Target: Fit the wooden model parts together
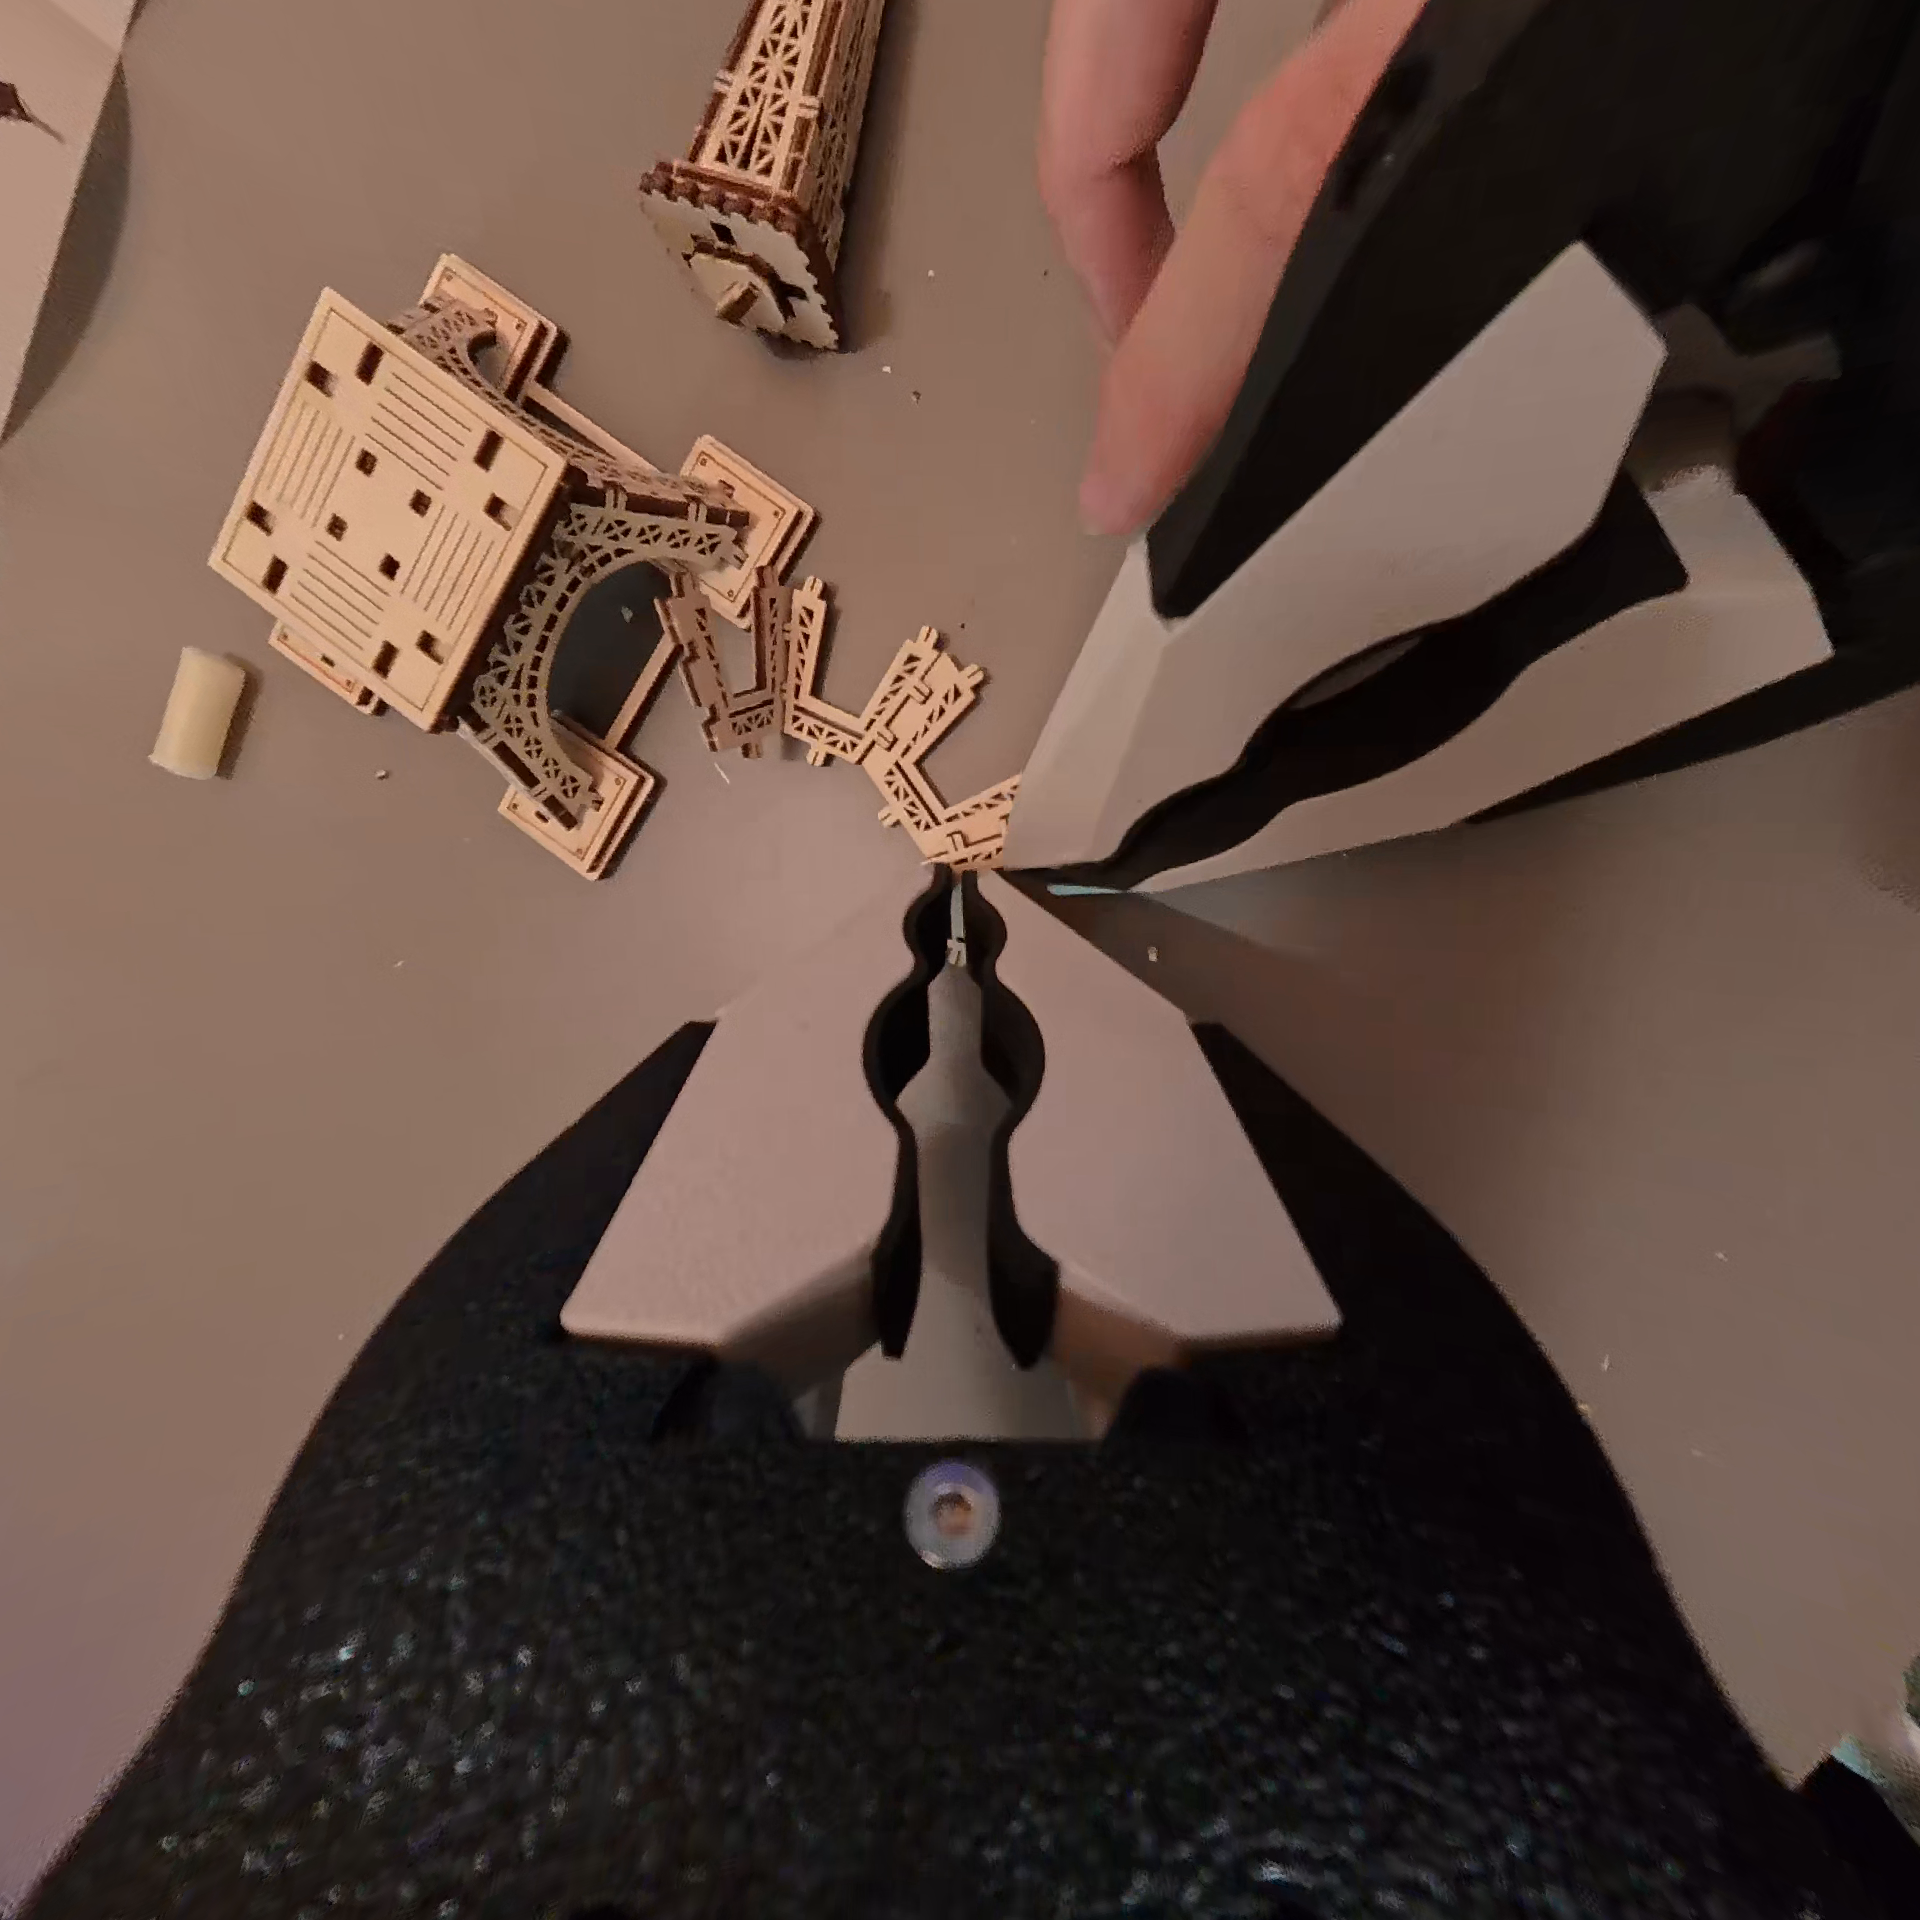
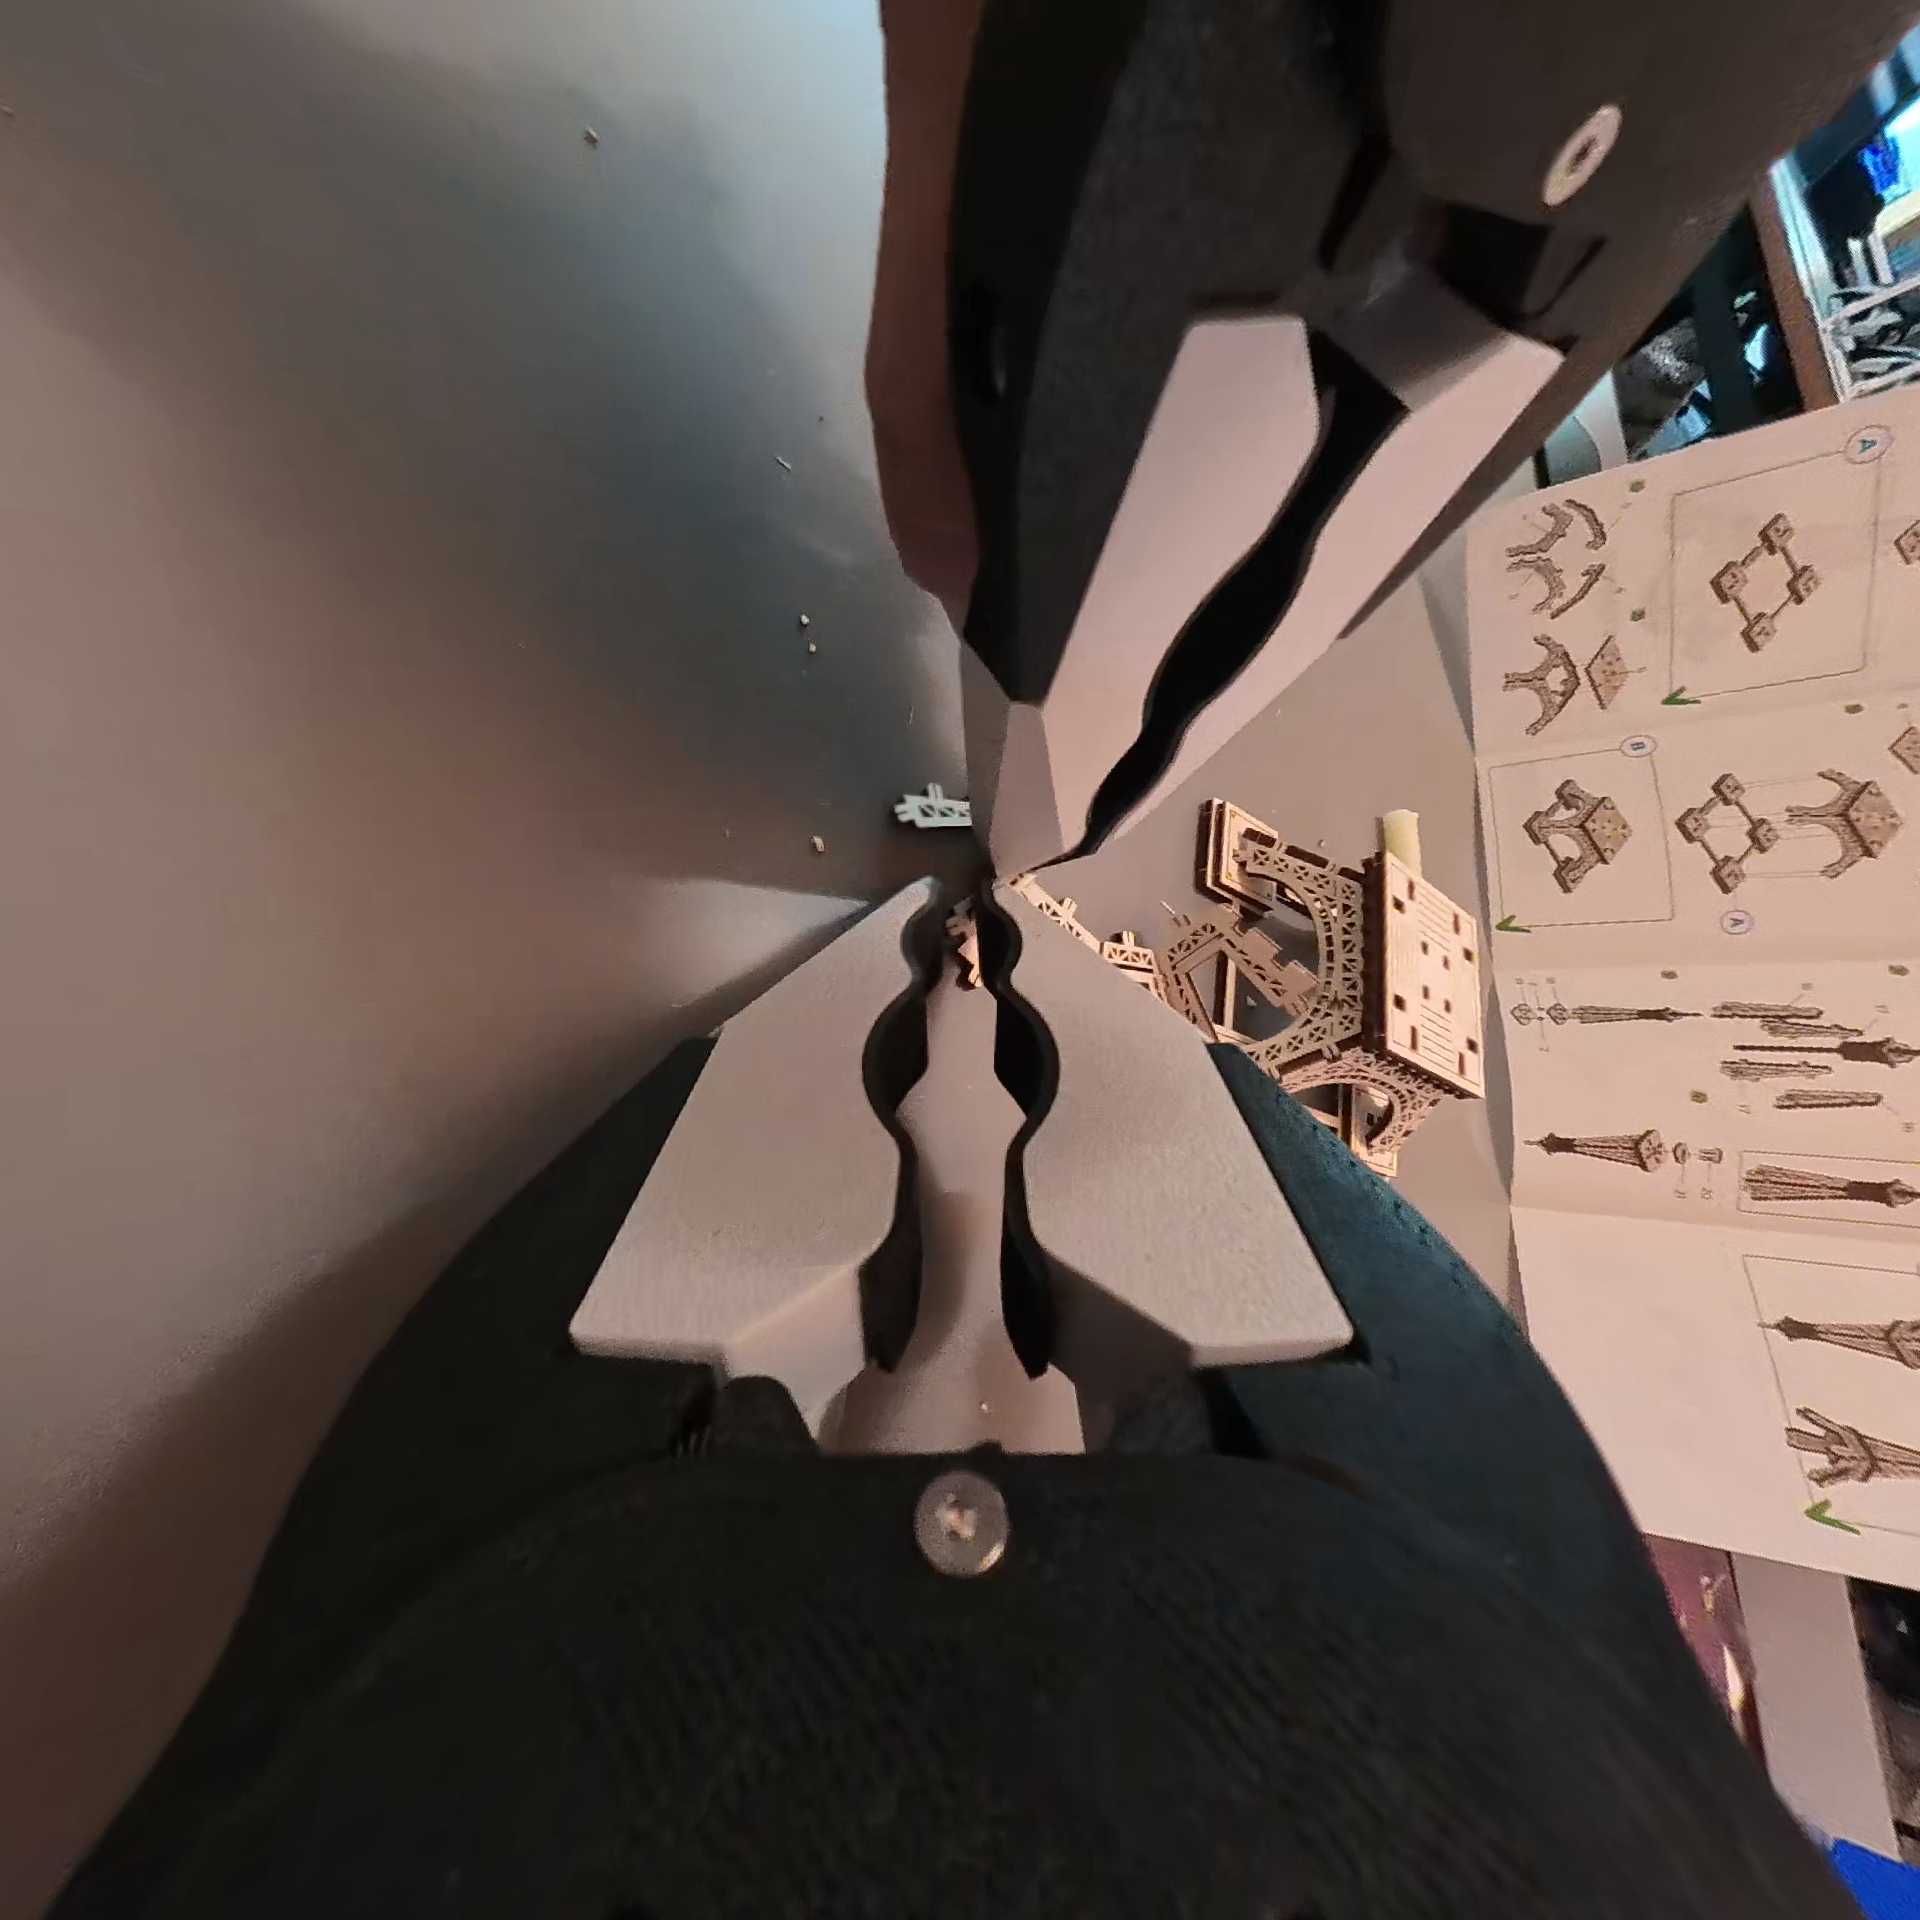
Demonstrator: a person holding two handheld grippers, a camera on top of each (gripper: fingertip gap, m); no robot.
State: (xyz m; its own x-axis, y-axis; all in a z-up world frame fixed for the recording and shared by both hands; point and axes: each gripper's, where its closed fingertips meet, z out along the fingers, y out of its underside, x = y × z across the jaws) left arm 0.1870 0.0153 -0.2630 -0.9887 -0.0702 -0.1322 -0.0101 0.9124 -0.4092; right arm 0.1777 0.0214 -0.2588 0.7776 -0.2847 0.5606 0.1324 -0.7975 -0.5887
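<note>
My left gripper [image 1: 957, 896] is shut on a thin wooden part [image 1: 958, 932], seen edge-on between its tips. My right gripper [image 1: 1023, 857] comes in from the upper right and is shut on the near end of a zigzag lattice part [image 1: 914, 743] that lies on the table. The two grippers meet tip to tip. In the right wrist view, my right gripper [image 2: 961, 899] holds a wooden piece [image 2: 966, 940], and the left gripper [image 2: 1003, 868] reaches down from above. The arched tower base [image 1: 447, 561] lies on its side to the left.
The tower's upper section [image 1: 769, 177] lies at the top. A small cream cylinder [image 1: 197, 712] lies left of the base. A hand [image 1: 1153, 312] holds the right gripper. An instruction sheet [image 2: 1714, 935] lies at the right. A small loose wooden piece [image 2: 930, 808] lies on the table. My two grippers' fingertips are within a few centimetres of each other. The small cream cylinder [image 1: 197, 712] is about equally far from each gripper, around 15 cm.
</note>
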